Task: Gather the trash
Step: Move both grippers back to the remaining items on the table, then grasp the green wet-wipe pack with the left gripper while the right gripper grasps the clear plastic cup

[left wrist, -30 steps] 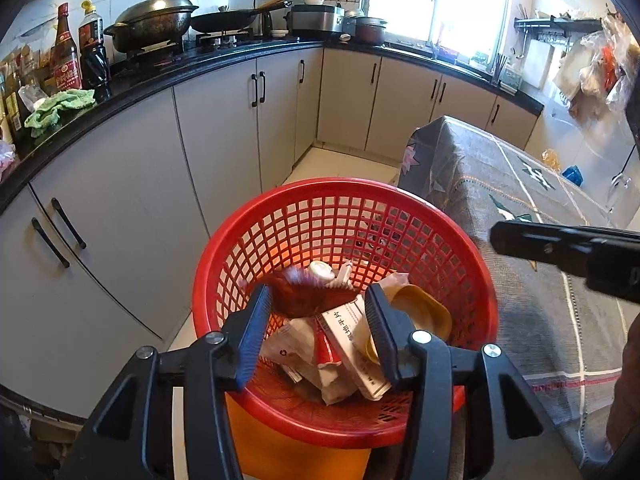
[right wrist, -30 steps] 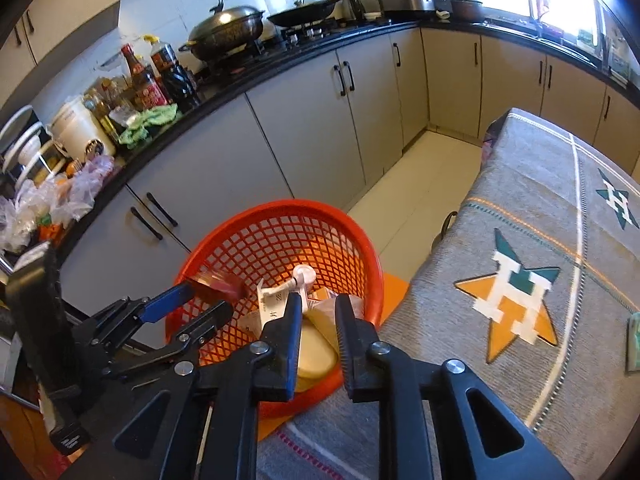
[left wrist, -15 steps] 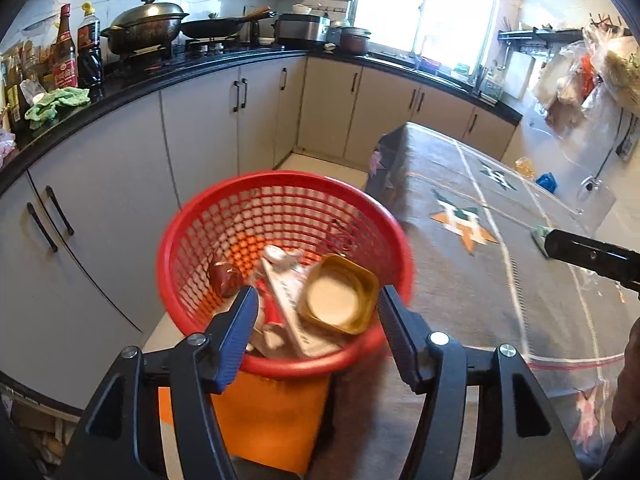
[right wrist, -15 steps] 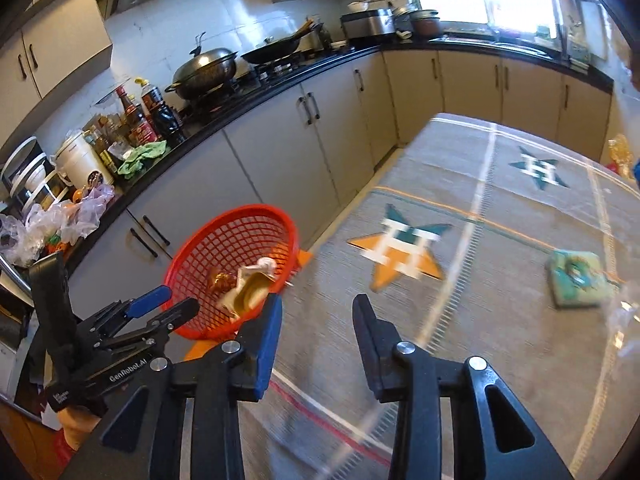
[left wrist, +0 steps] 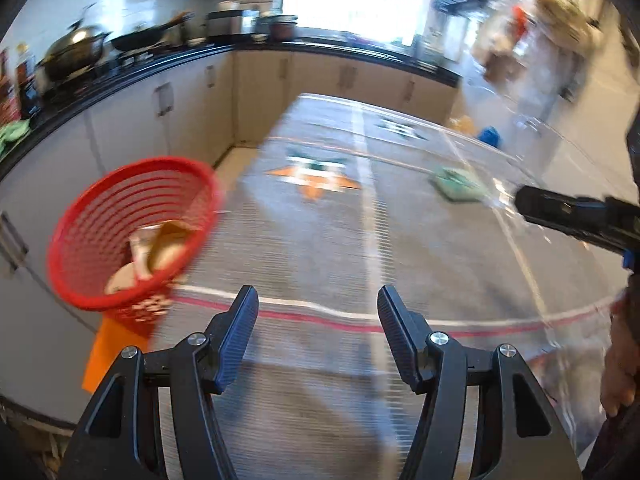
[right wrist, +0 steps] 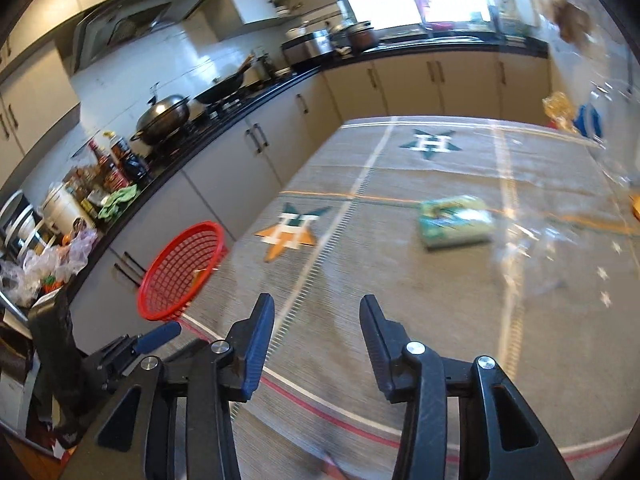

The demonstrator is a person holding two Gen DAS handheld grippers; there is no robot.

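A red mesh basket [left wrist: 132, 236] [right wrist: 182, 270] stands on the floor at the table's left edge, with paper scraps and a yellow tub in it. On the grey patterned tablecloth [left wrist: 360, 240] [right wrist: 400, 300] lies a green packet [left wrist: 458, 186] [right wrist: 454, 220]. A crumpled clear plastic wrapper [right wrist: 532, 256] lies to the right of the packet. My left gripper [left wrist: 318, 308] is open and empty above the near part of the cloth. My right gripper [right wrist: 316, 314] has its jaws opening, with nothing between them, well short of the packet.
Grey cabinets under a black counter [right wrist: 240, 116] run along the left and back, with a lidded wok [right wrist: 164, 114], bottles and bags on it. A blue object [right wrist: 588, 120] and a yellowish bag [right wrist: 558, 106] sit past the table's far right. A person's hand [left wrist: 622, 364] shows at right.
Both grippers swung right, away from the red basket and over the table. A brown scrap fell from the left gripper into the basket. The right gripper's jaws spread apart.
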